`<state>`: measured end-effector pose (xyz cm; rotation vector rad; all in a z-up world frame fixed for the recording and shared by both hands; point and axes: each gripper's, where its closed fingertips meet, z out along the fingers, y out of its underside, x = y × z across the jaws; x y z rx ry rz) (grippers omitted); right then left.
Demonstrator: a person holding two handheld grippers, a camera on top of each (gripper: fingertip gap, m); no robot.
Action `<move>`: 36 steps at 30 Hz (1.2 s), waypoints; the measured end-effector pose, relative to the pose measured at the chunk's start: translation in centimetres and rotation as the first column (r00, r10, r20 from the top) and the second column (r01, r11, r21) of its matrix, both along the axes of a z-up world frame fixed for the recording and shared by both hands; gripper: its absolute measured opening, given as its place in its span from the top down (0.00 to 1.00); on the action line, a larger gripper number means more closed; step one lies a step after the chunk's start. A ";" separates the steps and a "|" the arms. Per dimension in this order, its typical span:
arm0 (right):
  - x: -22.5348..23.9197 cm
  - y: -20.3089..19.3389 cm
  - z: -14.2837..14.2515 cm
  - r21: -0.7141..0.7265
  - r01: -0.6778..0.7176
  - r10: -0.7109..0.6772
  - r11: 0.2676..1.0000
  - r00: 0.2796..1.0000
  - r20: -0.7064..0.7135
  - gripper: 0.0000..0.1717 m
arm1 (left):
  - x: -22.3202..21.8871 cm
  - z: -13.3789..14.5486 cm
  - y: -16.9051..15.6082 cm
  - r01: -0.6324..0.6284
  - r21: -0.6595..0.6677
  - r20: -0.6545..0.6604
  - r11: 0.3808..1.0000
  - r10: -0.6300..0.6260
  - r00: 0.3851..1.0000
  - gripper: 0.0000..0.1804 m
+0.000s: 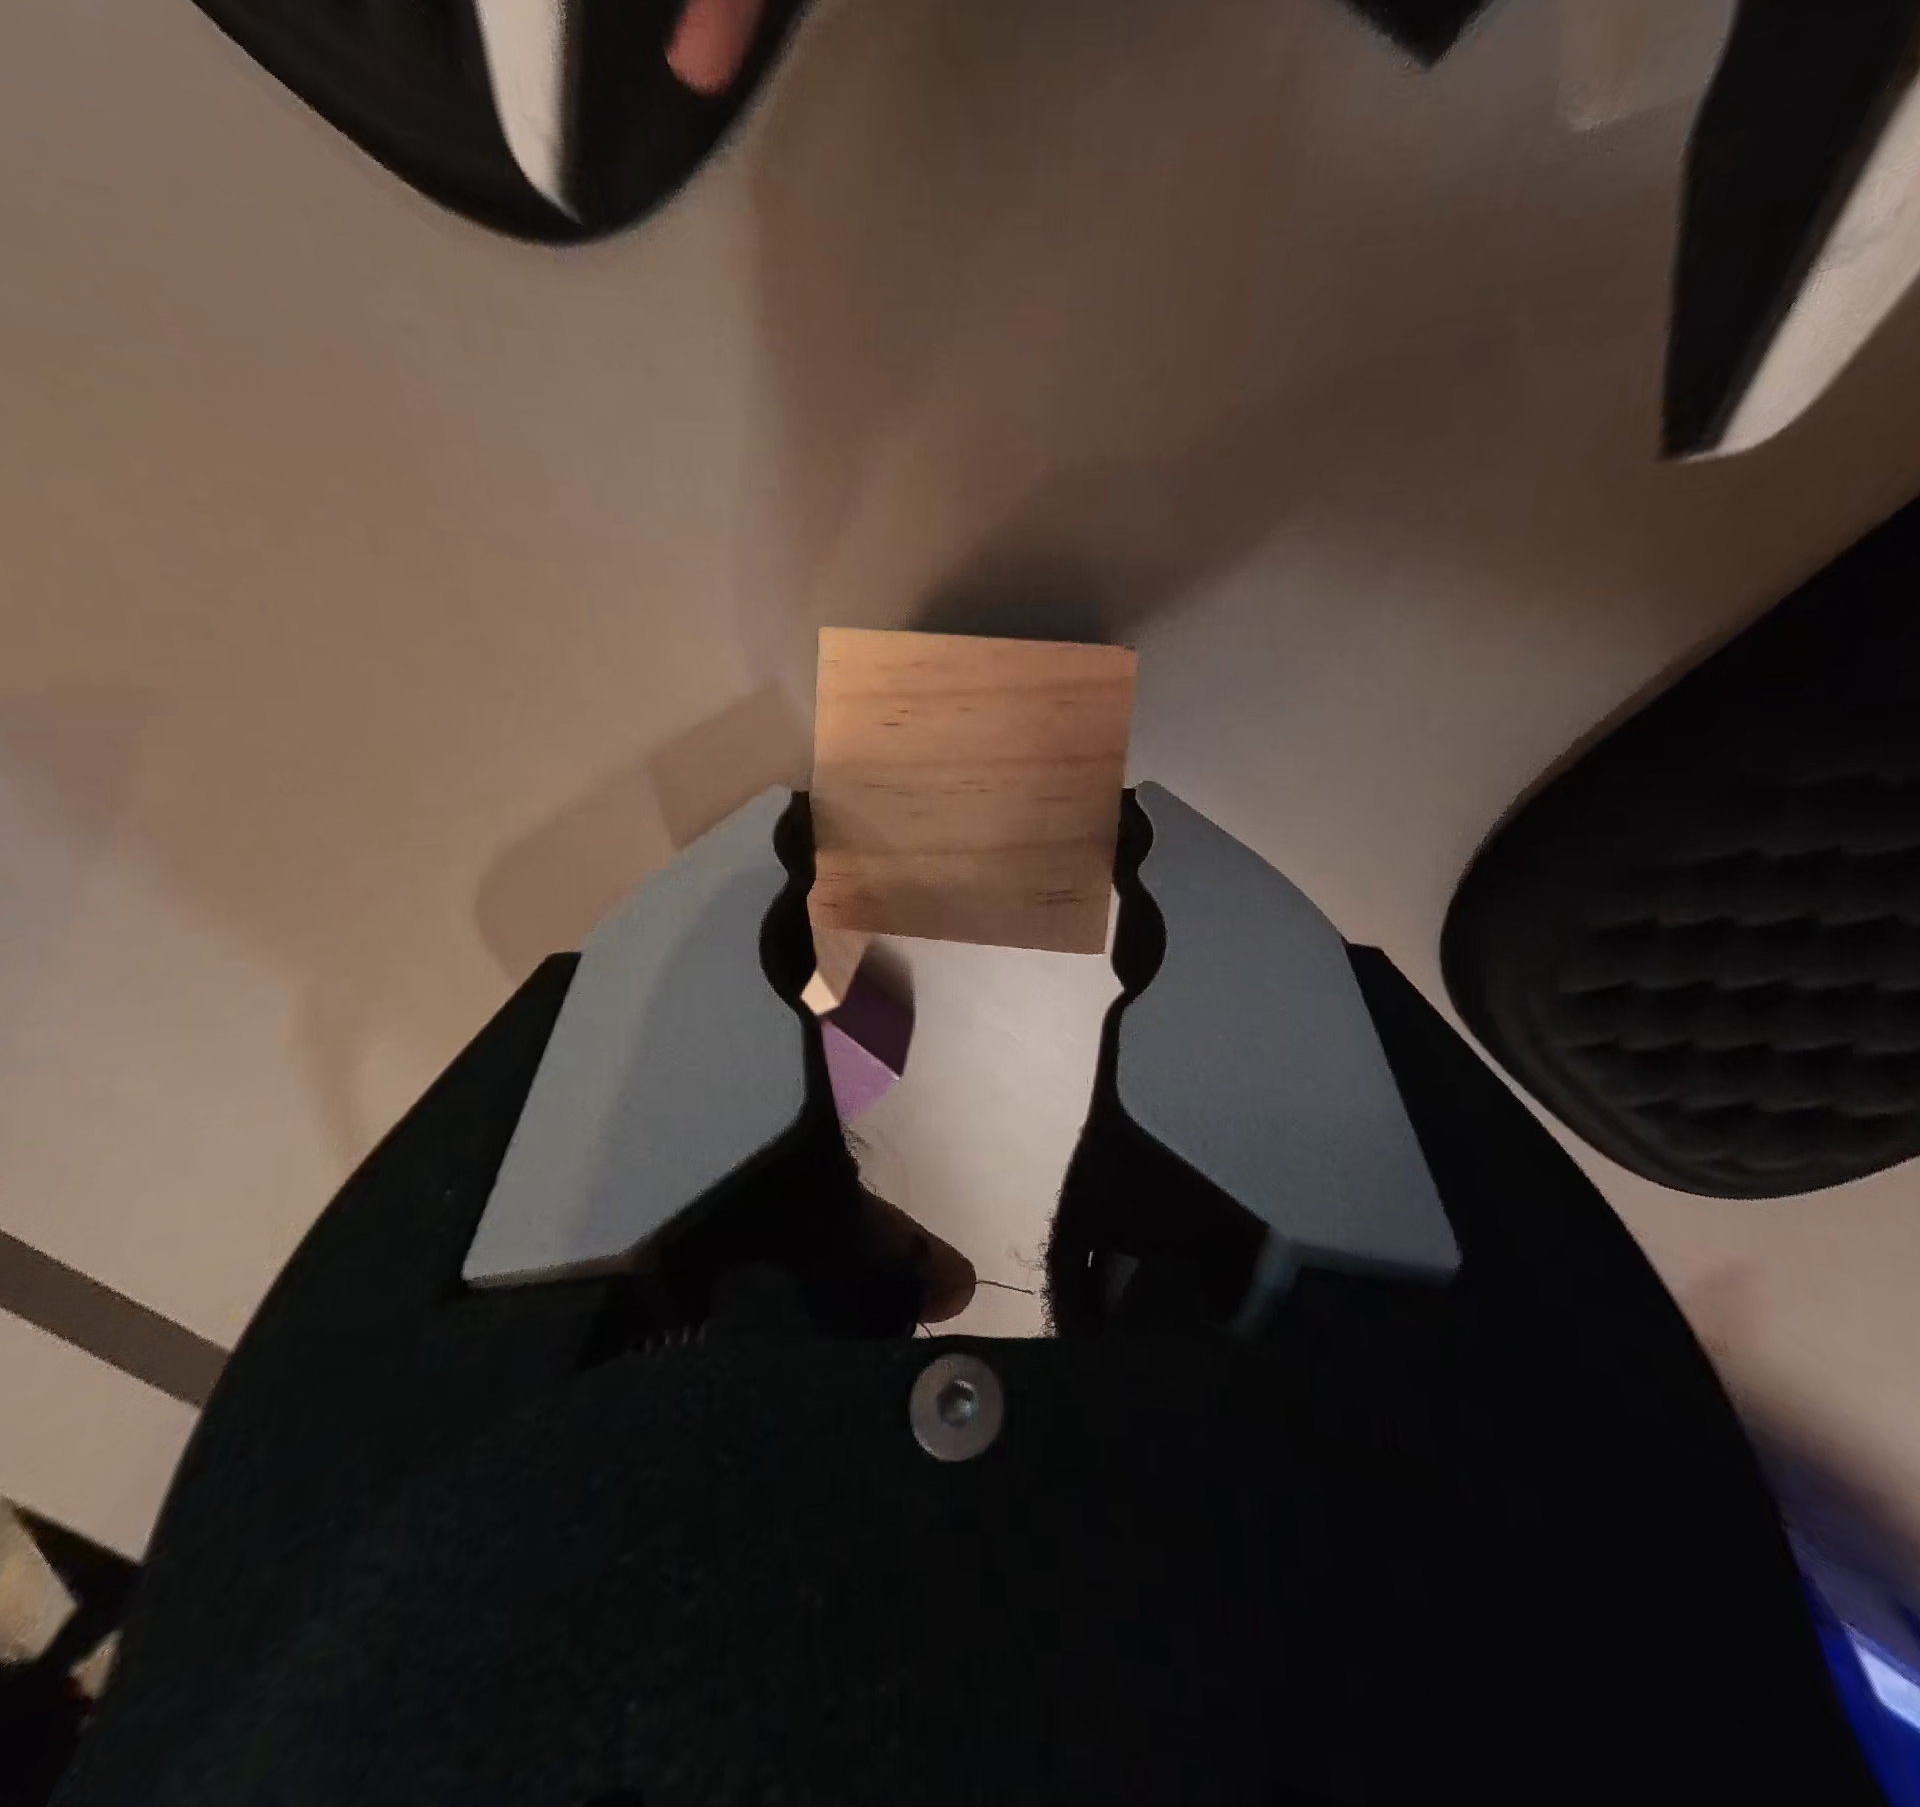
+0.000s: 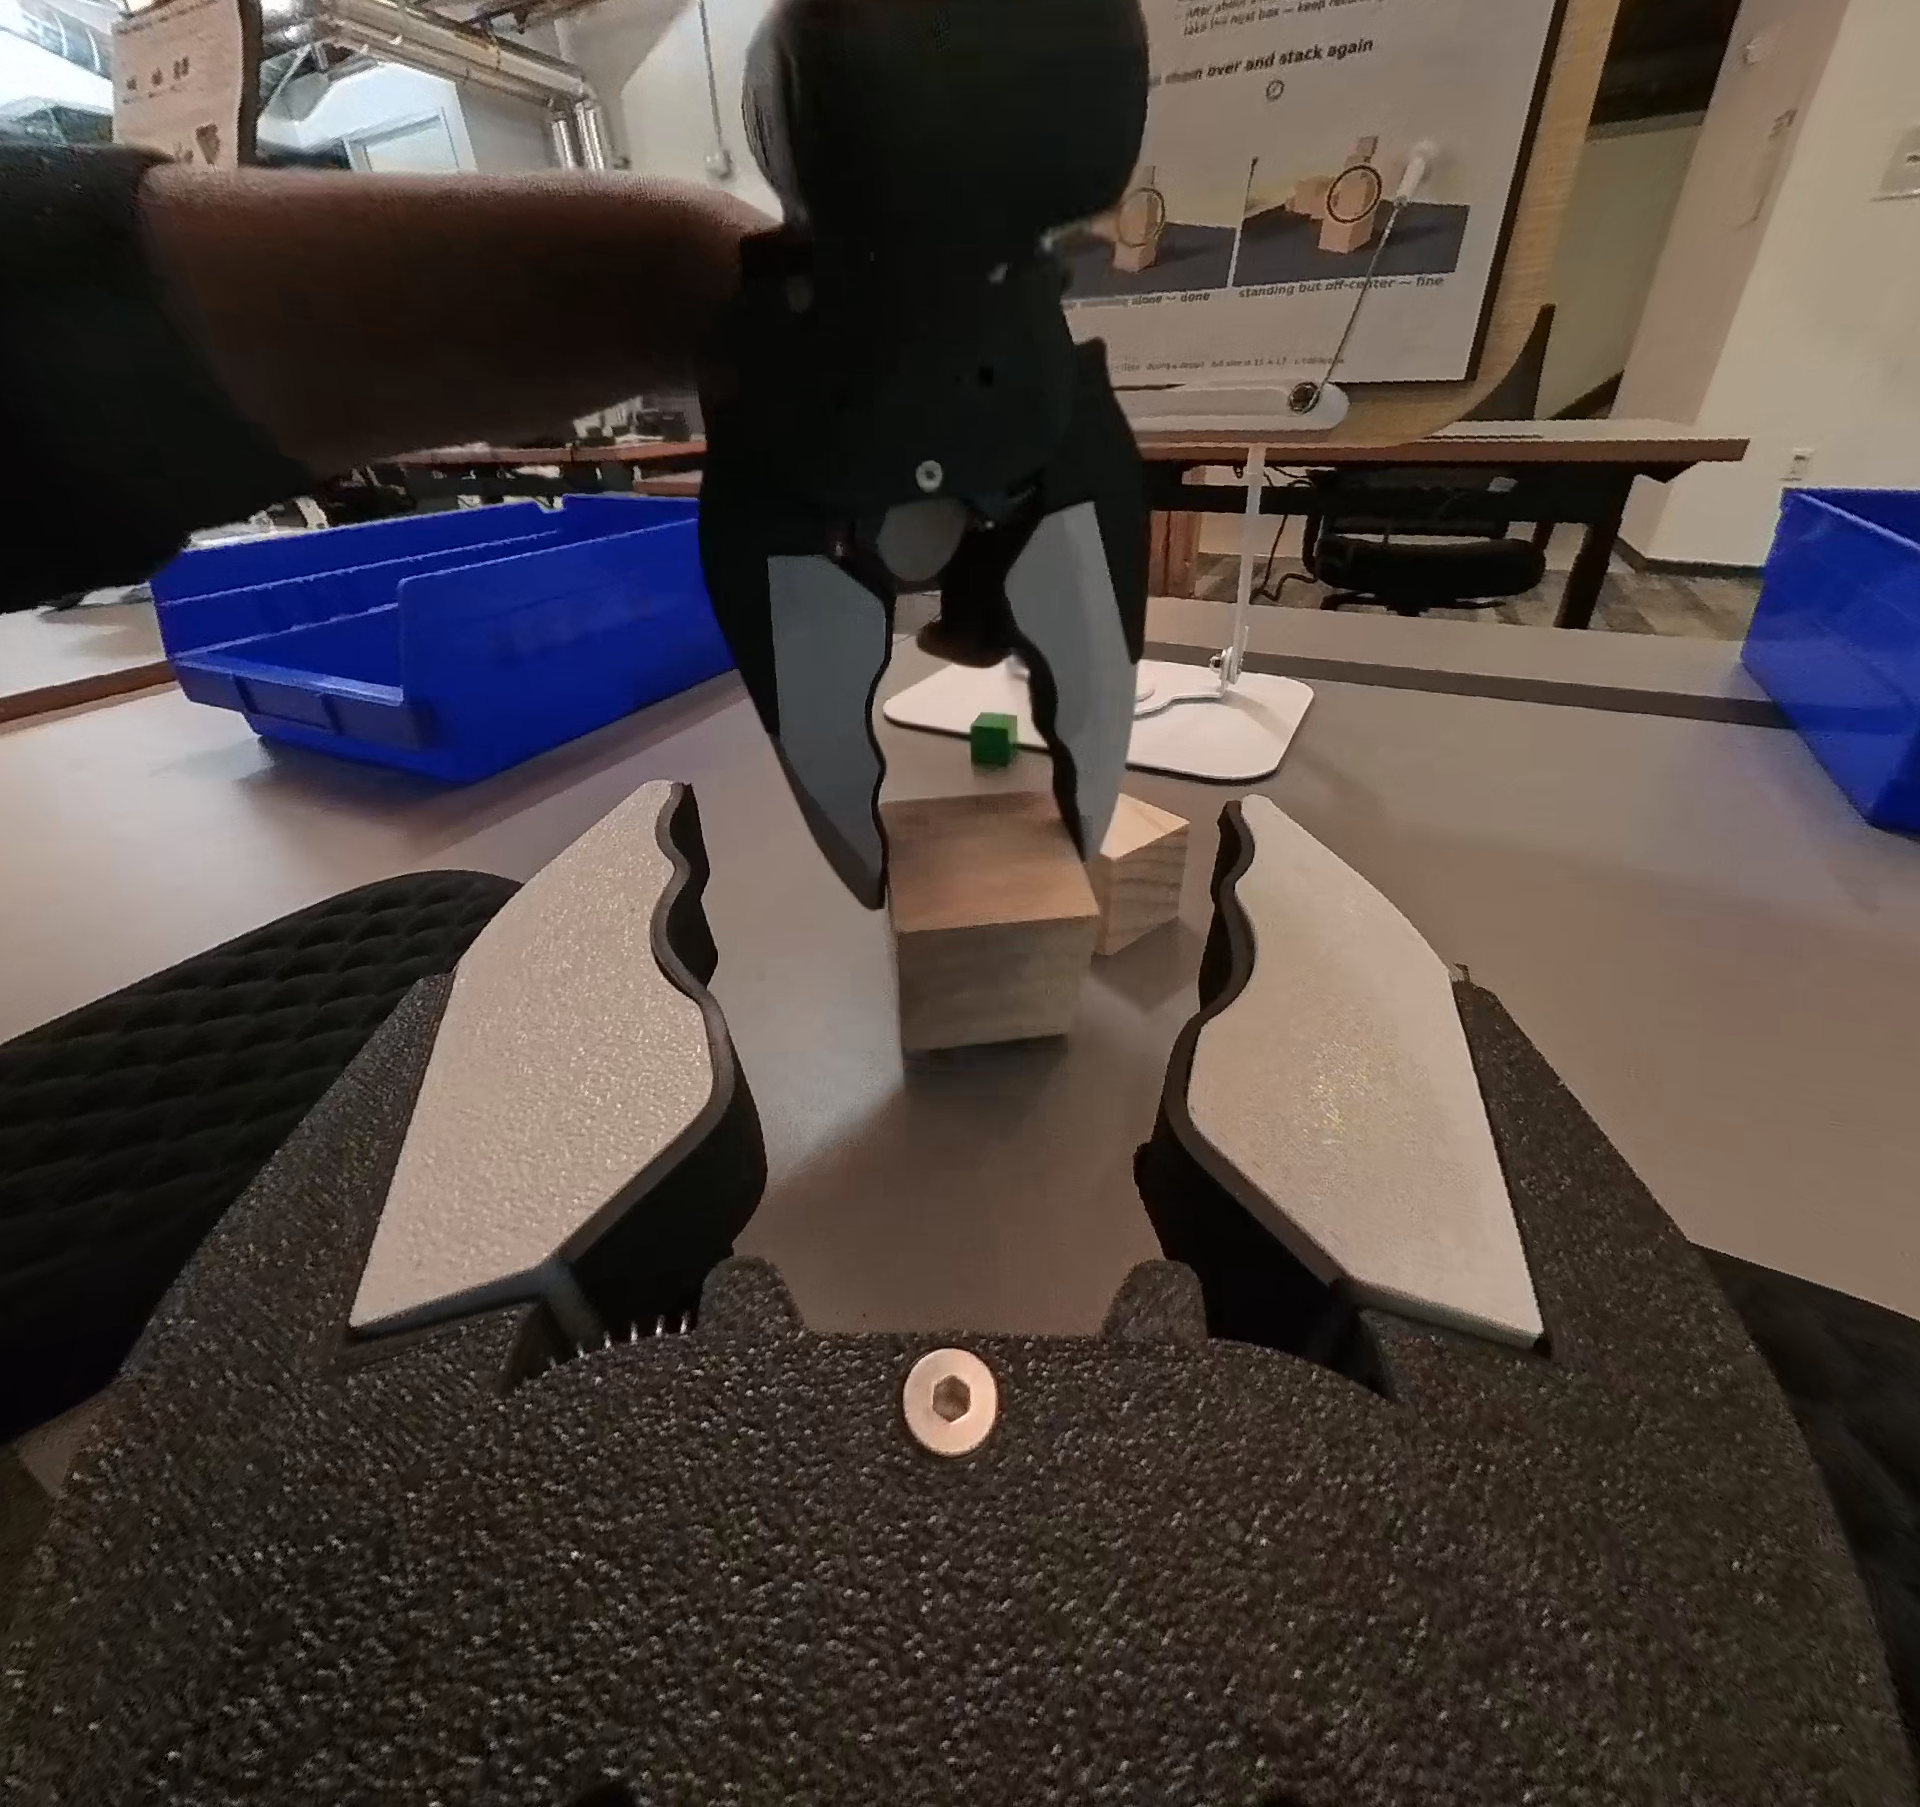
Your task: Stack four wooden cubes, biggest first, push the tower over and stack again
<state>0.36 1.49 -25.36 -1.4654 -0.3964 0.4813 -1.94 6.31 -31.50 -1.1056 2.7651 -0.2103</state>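
While the left gripper [image 2: 977, 848] clamps a plain, unmarked wooden cube [image 2: 987, 936], the right gripper [image 2: 961, 884] gapes before that cube, near a printed poster [image 2: 1340, 126].

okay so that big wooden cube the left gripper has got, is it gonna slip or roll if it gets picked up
The big wooden cube looks rigid, with flat faces, so it probably won't roll. The left gripper's fingers sit against opposite flat sides, which likely favours a steady hold. Its smooth, bare wood could slide somewhat if the squeeze is light.

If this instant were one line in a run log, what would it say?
left gripper: shut on big wooden cube | right gripper: open, empty, facing it | small wooden cube behind | green cube farther back
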 end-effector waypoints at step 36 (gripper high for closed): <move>0.0 0.1 -0.1 -0.005 -0.001 0.001 1.000 1.000 0.002 0.45 | 1.5 0.5 6.8 -0.512 -0.009 0.004 0.859 0.512 0.859 0.63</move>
